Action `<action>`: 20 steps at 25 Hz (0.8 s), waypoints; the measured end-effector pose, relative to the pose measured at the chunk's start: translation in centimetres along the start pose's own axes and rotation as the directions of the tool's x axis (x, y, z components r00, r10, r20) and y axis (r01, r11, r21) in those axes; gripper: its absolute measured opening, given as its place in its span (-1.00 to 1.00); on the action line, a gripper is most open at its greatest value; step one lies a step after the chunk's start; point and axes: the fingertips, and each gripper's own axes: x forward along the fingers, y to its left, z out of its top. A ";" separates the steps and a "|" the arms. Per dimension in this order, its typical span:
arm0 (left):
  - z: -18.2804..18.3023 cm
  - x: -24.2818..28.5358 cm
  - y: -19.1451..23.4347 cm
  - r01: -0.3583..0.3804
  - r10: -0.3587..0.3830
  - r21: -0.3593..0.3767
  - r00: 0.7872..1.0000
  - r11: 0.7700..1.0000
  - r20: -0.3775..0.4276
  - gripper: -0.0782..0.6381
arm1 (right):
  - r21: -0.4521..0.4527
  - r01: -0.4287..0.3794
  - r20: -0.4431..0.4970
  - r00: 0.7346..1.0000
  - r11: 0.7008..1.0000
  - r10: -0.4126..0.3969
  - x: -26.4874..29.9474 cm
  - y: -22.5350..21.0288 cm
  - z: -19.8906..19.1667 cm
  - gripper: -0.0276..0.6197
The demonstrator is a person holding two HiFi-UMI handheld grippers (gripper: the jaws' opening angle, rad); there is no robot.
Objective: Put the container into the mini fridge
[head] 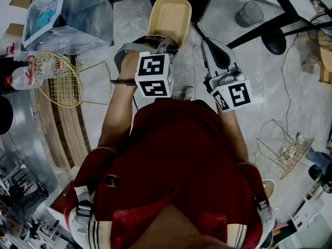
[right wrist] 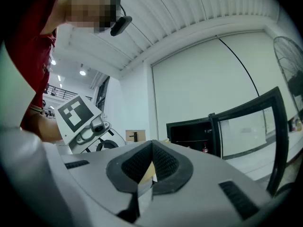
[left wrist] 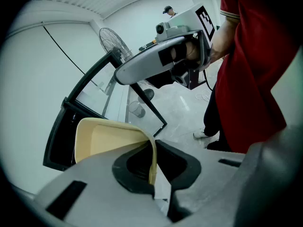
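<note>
The container (head: 170, 17) was a pale yellow tub, and it stuck out in front of the left gripper (head: 155, 39), past its tips. The left gripper pinched the near wall of the tub: one black pad sat inside the wall and the other outside, and both pressed on it. The tub was up in the air over the floor (head: 270, 87), and it was not in the mini fridge (left wrist: 59, 136) yet. The mini fridge was a black box, straight ahead of the left gripper and just past the far edge of the tub. Its door (left wrist: 111, 91) (a black frame with glass in it) stood wide open, swung out to the right of the tub. The right gripper (head: 213, 50) was just beside the left one, on its right side and a little apart from it. Its two jaws were closed tip to tip, and nothing was held in them. Ahead of the right gripper, near the open door, a small round bin (head: 249, 13) stood on the grey floor, and farther to the right was a fan (head: 321, 22). Off to the left of the left gripper lay a yellow racket (head: 57, 79) with some bottles (head: 21, 77) beside it. Behind the right gripper and to its right, a wire rack (head: 290, 149) sat on the floor. The person (head: 176, 154) holding both grippers wore a dark red shirt.
</note>
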 end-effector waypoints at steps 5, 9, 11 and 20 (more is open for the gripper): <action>-0.8 -0.1 -0.3 0.004 -0.004 0.000 1.000 1.000 -0.004 -0.72 | 0.037 -0.016 0.019 1.000 0.999 0.016 0.4 0.6 -0.3 -0.92; -1.5 -0.5 -0.2 0.008 -0.008 0.010 1.000 1.000 -0.006 -0.72 | 0.026 -0.010 0.010 1.000 1.000 0.010 1.1 1.2 -0.5 -0.92; -2.0 -0.8 -0.1 0.010 -0.010 0.010 1.000 1.000 -0.002 -0.72 | 0.019 -0.005 0.005 1.000 1.000 0.005 1.5 1.6 -0.6 -0.92; -5.0 -2.0 0.8 0.016 -0.017 0.037 1.000 0.999 0.010 -0.72 | -0.013 0.037 -0.007 0.999 0.999 -0.037 4.3 3.2 -0.6 -0.92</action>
